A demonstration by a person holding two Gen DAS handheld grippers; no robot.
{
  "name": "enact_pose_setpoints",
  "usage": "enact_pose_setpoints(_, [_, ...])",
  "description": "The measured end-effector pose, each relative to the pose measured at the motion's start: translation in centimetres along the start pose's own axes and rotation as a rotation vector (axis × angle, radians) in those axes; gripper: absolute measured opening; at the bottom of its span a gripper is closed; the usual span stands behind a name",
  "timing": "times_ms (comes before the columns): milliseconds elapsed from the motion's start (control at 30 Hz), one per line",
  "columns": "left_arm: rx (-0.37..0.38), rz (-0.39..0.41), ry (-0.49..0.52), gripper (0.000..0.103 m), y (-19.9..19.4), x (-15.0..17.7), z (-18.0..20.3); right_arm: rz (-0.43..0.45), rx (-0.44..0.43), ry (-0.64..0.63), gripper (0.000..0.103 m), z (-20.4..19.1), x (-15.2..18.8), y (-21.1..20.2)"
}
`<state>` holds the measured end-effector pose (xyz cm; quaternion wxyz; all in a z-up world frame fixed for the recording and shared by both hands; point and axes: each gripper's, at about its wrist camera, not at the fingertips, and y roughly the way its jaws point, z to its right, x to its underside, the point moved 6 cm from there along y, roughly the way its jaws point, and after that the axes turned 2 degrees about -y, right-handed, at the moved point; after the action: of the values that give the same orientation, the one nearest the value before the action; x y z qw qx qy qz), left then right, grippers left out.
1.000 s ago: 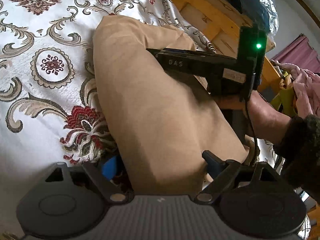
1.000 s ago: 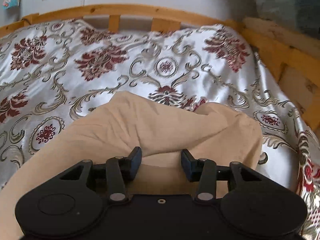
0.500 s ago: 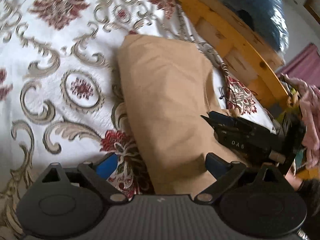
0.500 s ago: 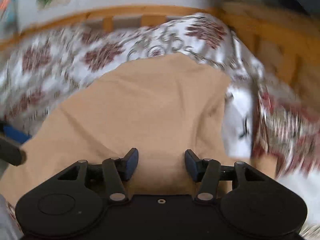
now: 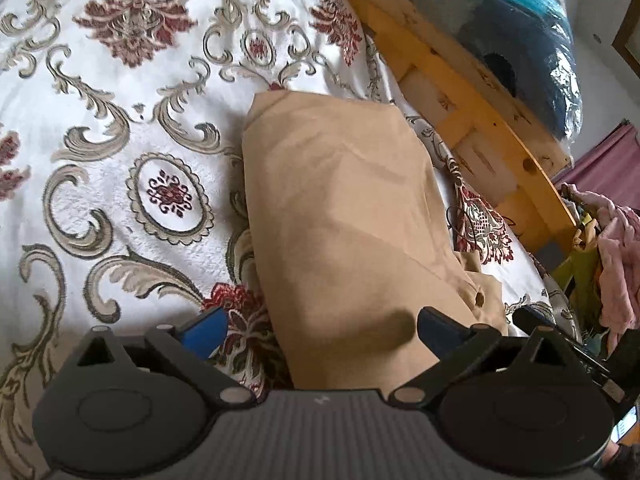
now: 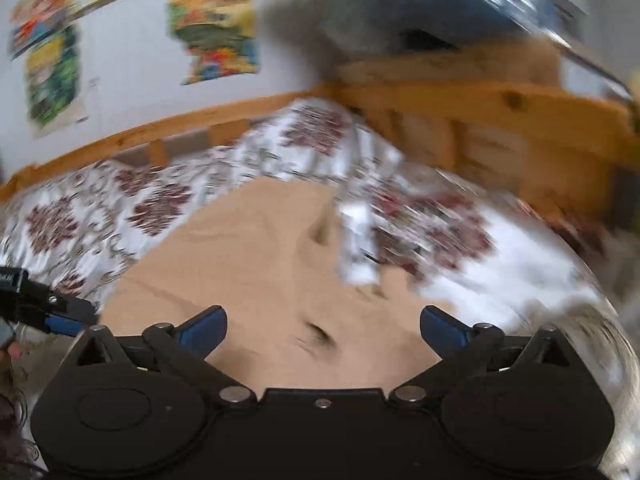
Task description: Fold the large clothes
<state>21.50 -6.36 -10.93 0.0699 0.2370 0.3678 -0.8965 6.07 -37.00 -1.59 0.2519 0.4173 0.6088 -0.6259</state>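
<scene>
A tan garment [image 5: 344, 220] lies folded into a long strip on the patterned bedspread [image 5: 120, 160]. My left gripper [image 5: 322, 326] hovers over its near end, jaws opening wide; the cloth lies under the gap and the blue pads do not touch it. In the blurred right wrist view the same garment [image 6: 272, 260] spreads below my right gripper [image 6: 322, 326], whose jaws are also opening and grip nothing. A dark button [image 5: 479, 300] shows near the garment's right edge. A finger [image 6: 64, 318] of the left gripper pokes in at the left edge.
A wooden bed frame [image 5: 460, 92] runs along the far right side. Behind it sits a plastic-wrapped blue bundle [image 5: 520, 40]. Pink clothes [image 5: 616, 248] are piled beyond the bed's right corner. Colourful posters [image 6: 216, 24] hang on the white wall.
The right gripper pulled off the garment toward the lower right and spread its jaws wide. The raised fold has dropped flat. The left gripper's jaws widened and it backed off slightly.
</scene>
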Motion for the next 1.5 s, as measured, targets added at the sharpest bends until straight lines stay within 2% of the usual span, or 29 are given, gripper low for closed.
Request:
enact_pose_setpoints(67, [0.006,-0.023,-0.006,0.102,0.6,-0.3,0.0,-0.046,-0.001,0.048,0.102,1.3,0.2,0.9])
enact_pose_setpoints(167, [0.023,-0.038,0.006,0.102,1.2,-0.7,0.3,-0.132,-0.065,0.061,0.102,2.2,0.4,3.4])
enact_pose_setpoints(300, [0.023,-0.041,0.025,0.102,1.6,-0.7,0.1,-0.139,-0.059,0.023,0.085,2.6,0.1,5.6])
enact_pose_setpoints(367, [0.027,-0.035,0.022,0.102,1.7,-0.6,0.0,-0.123,-0.060,-0.008,0.082,2.4,-0.7,6.1])
enact_pose_setpoints(500, [0.037,-0.033,0.022,0.102,1.7,-0.5,-0.1,-0.158,-0.058,-0.038,0.085,1.9,-1.2,6.9])
enact_pose_setpoints(733, [0.040,-0.020,0.046,0.102,1.8,-1.0,0.2,-0.175,-0.061,0.107,0.090,3.9,-1.6,6.1])
enact_pose_setpoints(800, [0.044,-0.022,0.045,0.102,2.0,-1.1,0.2,-0.210,-0.118,0.152,0.100,3.8,-1.5,6.8])
enact_pose_setpoints(867, [0.046,-0.025,0.045,0.103,2.1,-1.2,0.2,-0.238,-0.190,0.195,0.102,3.3,-1.3,7.4])
enact_pose_setpoints(900, [0.048,-0.025,0.046,0.103,2.2,-1.3,0.2,-0.246,-0.190,0.202,0.102,3.2,-1.1,7.7])
enact_pose_setpoints(1233, [0.069,-0.048,0.032,0.103,3.6,-1.4,0.2,-0.304,-0.164,0.090,0.100,0.8,0.2,8.5])
enact_pose_setpoints(1500, [0.065,-0.031,0.023,0.102,3.6,-1.1,0.2,-0.251,-0.121,0.092,0.101,0.5,1.1,8.4])
